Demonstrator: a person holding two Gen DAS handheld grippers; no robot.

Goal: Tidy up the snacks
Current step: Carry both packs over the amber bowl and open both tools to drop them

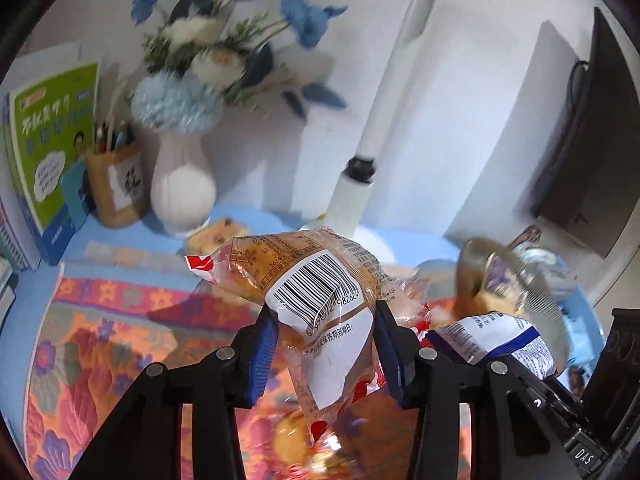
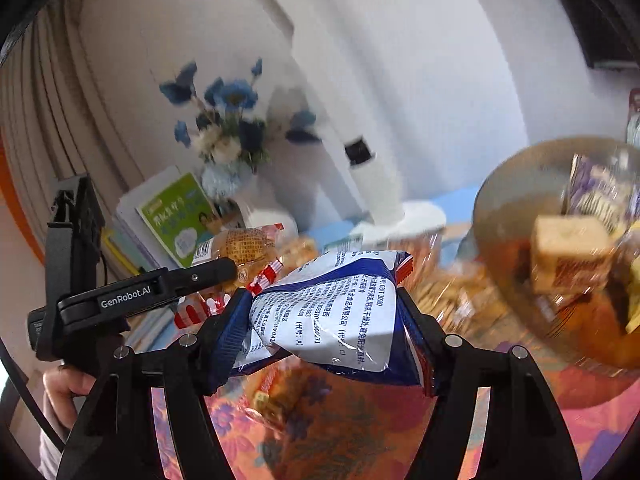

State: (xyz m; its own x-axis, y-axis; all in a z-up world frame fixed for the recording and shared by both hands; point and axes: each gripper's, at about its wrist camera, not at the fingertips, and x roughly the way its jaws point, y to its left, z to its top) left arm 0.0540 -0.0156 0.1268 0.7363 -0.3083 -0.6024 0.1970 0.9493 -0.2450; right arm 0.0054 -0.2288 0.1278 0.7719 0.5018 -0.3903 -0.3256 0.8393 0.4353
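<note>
My left gripper [image 1: 324, 328] is shut on a clear bread packet [image 1: 320, 300] with a white barcode label and red stripes, held above the flowered cloth [image 1: 100, 340]. My right gripper [image 2: 324, 320] is shut on a white and blue snack packet [image 2: 332, 320] printed with small text, also lifted off the cloth. That packet [image 1: 496, 340] shows at the lower right of the left wrist view. The left gripper [image 2: 224, 268] with its bread packet [image 2: 244, 248] appears to the left in the right wrist view. A glass bowl [image 2: 504, 208] holding several snacks stands to the right.
A white vase of blue flowers [image 1: 184, 188], a pen holder [image 1: 116, 184] and a green book [image 1: 52, 140] stand at the back left. A white lamp post [image 1: 360, 168] rises from its base behind. More wrapped snacks [image 2: 276, 396] lie on the cloth below. A hand [image 2: 64, 388] grips the left tool.
</note>
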